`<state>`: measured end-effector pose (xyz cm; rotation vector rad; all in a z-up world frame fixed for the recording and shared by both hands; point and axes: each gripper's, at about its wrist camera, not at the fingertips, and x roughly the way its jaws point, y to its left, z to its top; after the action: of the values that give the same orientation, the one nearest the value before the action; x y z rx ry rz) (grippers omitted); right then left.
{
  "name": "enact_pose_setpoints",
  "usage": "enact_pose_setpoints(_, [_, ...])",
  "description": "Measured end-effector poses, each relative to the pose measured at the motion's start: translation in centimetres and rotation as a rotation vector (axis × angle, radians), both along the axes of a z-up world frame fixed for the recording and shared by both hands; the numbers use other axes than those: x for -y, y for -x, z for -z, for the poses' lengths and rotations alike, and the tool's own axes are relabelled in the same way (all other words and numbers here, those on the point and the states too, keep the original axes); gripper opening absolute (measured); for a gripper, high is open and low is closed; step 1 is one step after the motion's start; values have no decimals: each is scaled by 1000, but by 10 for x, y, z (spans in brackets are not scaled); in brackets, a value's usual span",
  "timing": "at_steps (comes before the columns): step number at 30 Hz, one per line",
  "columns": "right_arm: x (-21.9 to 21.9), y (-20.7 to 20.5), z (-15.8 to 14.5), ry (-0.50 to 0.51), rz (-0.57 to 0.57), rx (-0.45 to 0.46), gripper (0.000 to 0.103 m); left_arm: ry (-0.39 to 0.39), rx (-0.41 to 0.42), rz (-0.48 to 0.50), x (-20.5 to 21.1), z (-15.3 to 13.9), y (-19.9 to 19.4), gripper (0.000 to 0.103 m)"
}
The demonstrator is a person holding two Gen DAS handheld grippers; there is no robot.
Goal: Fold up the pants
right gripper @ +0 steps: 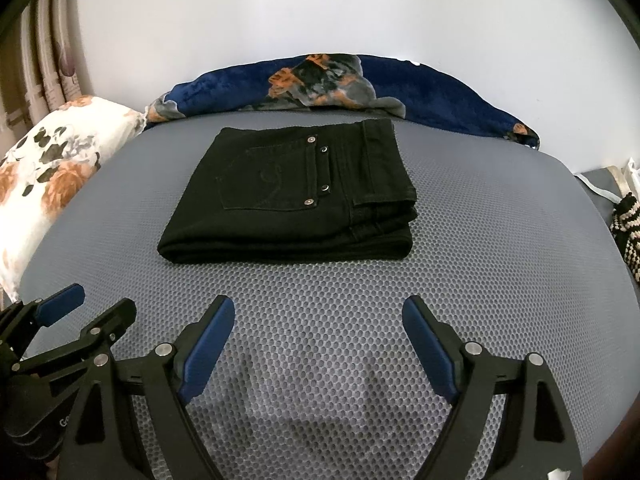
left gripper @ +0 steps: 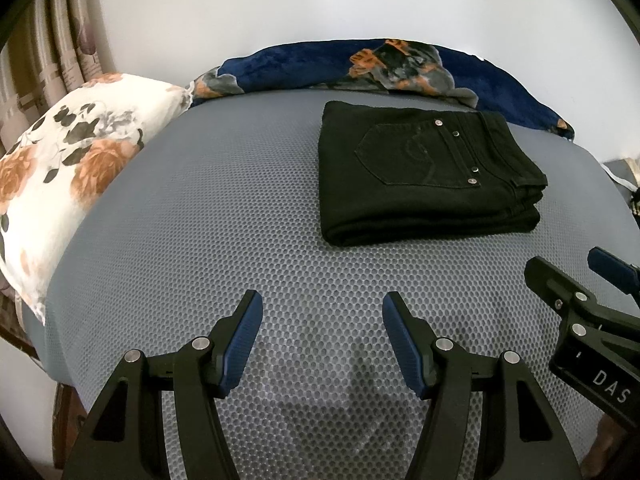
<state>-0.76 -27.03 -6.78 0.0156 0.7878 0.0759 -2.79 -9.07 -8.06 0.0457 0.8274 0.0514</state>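
Black pants (left gripper: 420, 176) lie folded into a compact stack on the grey mesh bed cover (left gripper: 200, 220), back pocket and rivets facing up. In the right wrist view the pants (right gripper: 296, 196) lie straight ahead. My left gripper (left gripper: 322, 304) is open and empty, hovering over the cover in front and to the left of the pants. My right gripper (right gripper: 318, 308) is open and empty, in front of the pants. Each gripper shows at the edge of the other's view: the right one (left gripper: 568, 272), the left one (right gripper: 100, 300).
A white floral pillow (left gripper: 68, 176) lies at the left edge of the bed. A dark blue floral blanket (left gripper: 380, 68) is bunched along the far edge by the white wall. A striped cloth item (right gripper: 628, 232) sits off the right side.
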Motion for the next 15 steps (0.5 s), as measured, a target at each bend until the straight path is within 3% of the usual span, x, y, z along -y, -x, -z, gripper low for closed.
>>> enact_pose_setpoints(15, [0,-1,2,5,2,-7,84,-9,0,5,2,1,0,63])
